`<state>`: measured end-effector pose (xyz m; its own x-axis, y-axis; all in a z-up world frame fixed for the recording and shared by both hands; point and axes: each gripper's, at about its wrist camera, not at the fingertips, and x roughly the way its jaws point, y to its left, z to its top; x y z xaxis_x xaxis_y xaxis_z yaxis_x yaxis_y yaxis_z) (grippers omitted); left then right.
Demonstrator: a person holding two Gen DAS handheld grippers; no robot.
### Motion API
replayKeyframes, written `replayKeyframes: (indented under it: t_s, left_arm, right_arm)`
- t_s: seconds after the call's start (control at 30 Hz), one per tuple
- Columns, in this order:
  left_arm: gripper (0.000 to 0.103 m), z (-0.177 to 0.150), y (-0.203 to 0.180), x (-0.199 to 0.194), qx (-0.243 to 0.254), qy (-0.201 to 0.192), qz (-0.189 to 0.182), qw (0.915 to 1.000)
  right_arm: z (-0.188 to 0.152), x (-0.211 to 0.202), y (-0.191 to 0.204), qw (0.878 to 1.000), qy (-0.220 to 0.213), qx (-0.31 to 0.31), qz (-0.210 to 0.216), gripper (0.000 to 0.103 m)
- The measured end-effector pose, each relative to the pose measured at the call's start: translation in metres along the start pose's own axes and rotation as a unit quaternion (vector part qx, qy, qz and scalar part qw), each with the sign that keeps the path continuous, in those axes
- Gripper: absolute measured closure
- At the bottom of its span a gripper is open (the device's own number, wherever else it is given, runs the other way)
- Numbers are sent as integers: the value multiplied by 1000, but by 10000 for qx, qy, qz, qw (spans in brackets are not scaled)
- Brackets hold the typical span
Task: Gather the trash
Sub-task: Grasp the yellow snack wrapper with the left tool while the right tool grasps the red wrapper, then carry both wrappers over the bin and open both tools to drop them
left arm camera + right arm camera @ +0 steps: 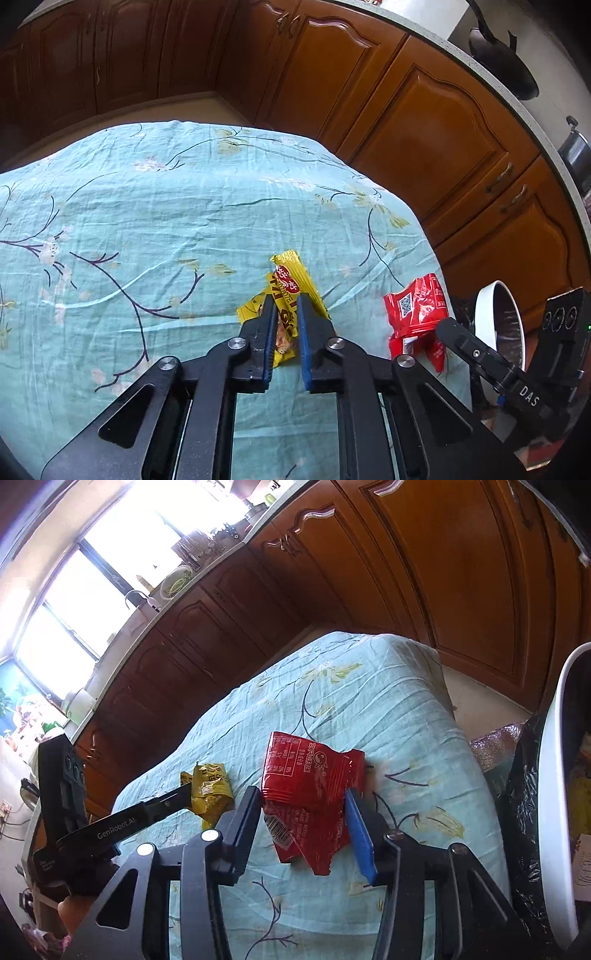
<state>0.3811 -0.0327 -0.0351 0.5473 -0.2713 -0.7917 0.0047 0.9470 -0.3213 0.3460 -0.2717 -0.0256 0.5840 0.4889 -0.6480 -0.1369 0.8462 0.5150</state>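
A yellow snack wrapper [291, 284] lies on the teal floral tablecloth [147, 206]. My left gripper [286, 301] has its jaws closed on the wrapper's near part. The wrapper also shows in the right wrist view [211, 790], with a left finger touching it. A red crumpled wrapper [310, 779] lies to its right, also seen in the left wrist view [415, 314]. My right gripper [303, 794] is open with its fingers either side of the red wrapper, not pressing it. A white-rimmed trash bin [554, 812] with a black liner stands at the table's right edge.
Brown wooden kitchen cabinets [424, 122] run behind and to the right of the table. A countertop above holds a dark pan [502, 55] and pots. The bin also appears in the left wrist view [491, 314]. A bright window [92, 583] lies far left.
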Motion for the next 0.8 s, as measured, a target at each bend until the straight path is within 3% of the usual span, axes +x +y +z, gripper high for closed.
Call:
replayKeyframes:
  t_s: [0.07, 0.47, 0.8]
  left_arm:
    - [99, -5, -4, -7, 106, -33, -15, 9999]
    - [99, -64, -45, -71, 725, -334, -441, 9958]
    - [99, -105, -91, -88, 1129, -260, -756, 9904]
  right_arm:
    - [-5, -10, 6, 9999, -69, -124, 60, 73]
    - [-38, -85, 1, 9985, -483, -61, 263, 74]
    - [-69, -133, -22, 9976, -680, 68, 104, 74]
